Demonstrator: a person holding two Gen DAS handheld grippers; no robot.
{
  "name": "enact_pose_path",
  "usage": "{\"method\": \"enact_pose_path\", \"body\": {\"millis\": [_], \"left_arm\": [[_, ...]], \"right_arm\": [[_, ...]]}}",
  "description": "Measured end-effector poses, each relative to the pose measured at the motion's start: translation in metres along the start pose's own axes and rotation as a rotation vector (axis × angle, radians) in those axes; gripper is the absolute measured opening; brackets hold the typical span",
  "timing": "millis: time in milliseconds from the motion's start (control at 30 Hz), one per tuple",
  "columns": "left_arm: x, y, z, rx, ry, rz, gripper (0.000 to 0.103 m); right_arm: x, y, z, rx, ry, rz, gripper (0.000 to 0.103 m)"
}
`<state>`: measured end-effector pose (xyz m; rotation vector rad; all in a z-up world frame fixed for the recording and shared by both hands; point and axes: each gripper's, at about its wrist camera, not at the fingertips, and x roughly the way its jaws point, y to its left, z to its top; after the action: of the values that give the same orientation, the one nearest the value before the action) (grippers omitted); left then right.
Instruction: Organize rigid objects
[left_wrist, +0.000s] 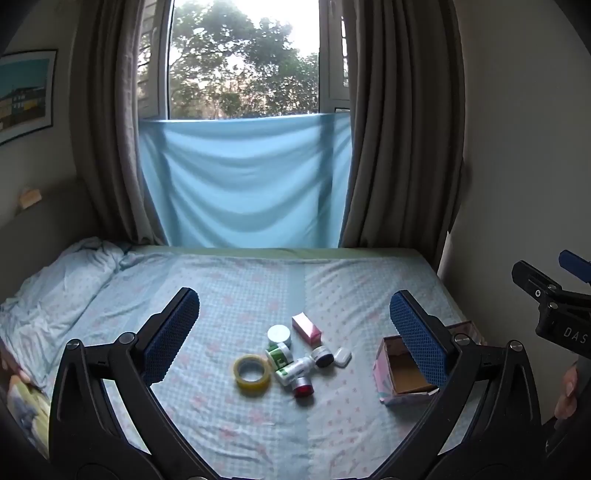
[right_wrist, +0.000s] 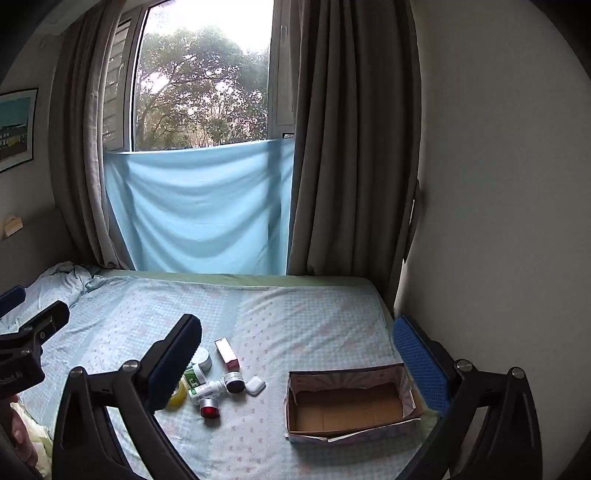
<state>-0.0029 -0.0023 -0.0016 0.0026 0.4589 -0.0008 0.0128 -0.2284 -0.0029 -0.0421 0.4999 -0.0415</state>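
Observation:
A cluster of small items lies on the bed: a yellow tape roll (left_wrist: 251, 375), a white round jar (left_wrist: 279, 335), a pink box (left_wrist: 306, 329), green-and-white tubes (left_wrist: 291, 367), a red-capped bottle (left_wrist: 303, 388), a dark-lidded jar (left_wrist: 322, 356) and a white earbud case (left_wrist: 342, 357). An open empty cardboard box (right_wrist: 349, 404) sits to their right. My left gripper (left_wrist: 295, 339) is open and empty, held above the cluster. My right gripper (right_wrist: 306, 365) is open and empty, above and between the cluster (right_wrist: 221, 384) and the box.
The bed (left_wrist: 221, 280) has a light blue patterned sheet, with a crumpled blanket (left_wrist: 66, 273) at its left. A wall (right_wrist: 498, 221) borders the bed's right edge. Curtains and a window with a blue cloth (left_wrist: 243, 181) stand behind the bed.

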Motion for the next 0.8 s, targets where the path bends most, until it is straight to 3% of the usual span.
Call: {"method": "enact_pose_path", "body": {"millis": [800], "left_arm": [[-0.0001, -0.0012, 0.0022, -0.003, 0.002, 0.006, 0.102]], "right_arm": [[-0.0029, -0.0046, -0.0034, -0.003, -0.023, 0.025, 0.103]]}}
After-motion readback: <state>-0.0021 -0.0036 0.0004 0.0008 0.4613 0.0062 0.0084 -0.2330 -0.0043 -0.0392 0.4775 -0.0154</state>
